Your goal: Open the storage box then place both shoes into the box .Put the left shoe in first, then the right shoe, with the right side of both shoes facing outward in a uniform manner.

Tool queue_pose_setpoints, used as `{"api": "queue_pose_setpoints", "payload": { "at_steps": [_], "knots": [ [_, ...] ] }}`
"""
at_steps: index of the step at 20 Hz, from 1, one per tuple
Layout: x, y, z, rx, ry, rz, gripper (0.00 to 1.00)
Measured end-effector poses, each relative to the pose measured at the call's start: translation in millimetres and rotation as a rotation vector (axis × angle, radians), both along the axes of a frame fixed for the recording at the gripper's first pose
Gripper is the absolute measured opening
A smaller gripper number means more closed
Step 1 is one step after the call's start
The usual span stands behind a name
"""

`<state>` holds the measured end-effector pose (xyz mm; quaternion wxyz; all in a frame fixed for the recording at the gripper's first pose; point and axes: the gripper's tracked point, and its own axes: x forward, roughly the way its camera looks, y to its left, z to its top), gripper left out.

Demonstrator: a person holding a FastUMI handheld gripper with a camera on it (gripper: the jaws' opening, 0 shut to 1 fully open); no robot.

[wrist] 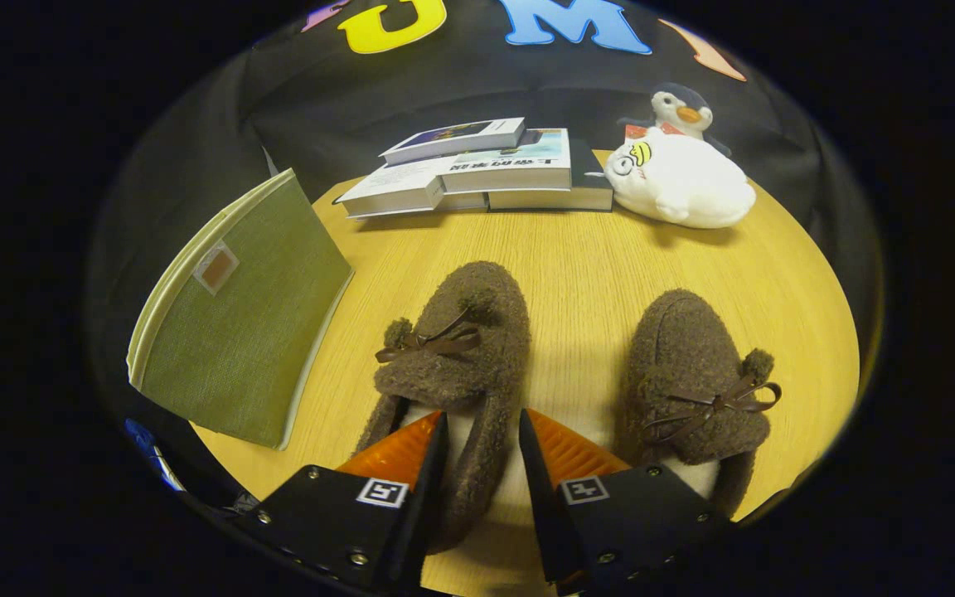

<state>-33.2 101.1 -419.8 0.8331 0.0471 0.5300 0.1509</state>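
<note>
Gripper (482,427) is low over the left shoe (453,365), fingers narrowly parted and straddling the shoe's right side wall near the heel end. One finger sits inside the shoe opening, over the pale lining; the other sits outside the wall, over the bare surface (577,274). The fuzzy wall fills the gap between them, but can't tell if both fingers actually press on it, so grip unconfirmed.

Left shoe: brown fuzzy slipper, sole down on the wooden surface, toe pointing away from the gripper, thin brown bow (432,342) with a pompom across the top.

Right shoe (693,381): same type, beside the left shoe on its right, apart from it with a strip of bare wood between. Also sole down, toe pointing away, bow angled toward its outer side. Not touched by the gripper.

Storage box (241,332): green fabric, sits left of the left shoe, near it but not touching, at the edge of the surface. Looks flat and tilted, with a small label patch on the face toward the camera. Can't tell from here whether it's open.

Beyond the left shoe, well apart: a stack of books (477,170) at the far edge. Right of the books, just beside them: a white plush toy (681,182), with a penguin plush (681,108) behind it.
</note>
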Motion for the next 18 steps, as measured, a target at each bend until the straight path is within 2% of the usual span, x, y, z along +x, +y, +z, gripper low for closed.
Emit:
{"api": "queue_pose_setpoints", "payload": {
  "at_steps": [2,4,6,7,8,12,18],
  "knots": [
    [-2,0,-1,-0.009,0.015,-0.020,0.40],
    [-1,-5,-2,-0.037,0.025,-0.045,0.40],
    [-1,-4,0,-0.004,0.065,-0.120,0.09],
    [2,-8,3,0.006,0.076,-0.160,0.09],
    [6,-8,1,0.023,0.084,-0.186,0.01],
    [7,-8,23,0.093,0.132,-0.277,0.00],
    [30,1,82,0.167,0.088,-0.341,0.00]
  ]
}}
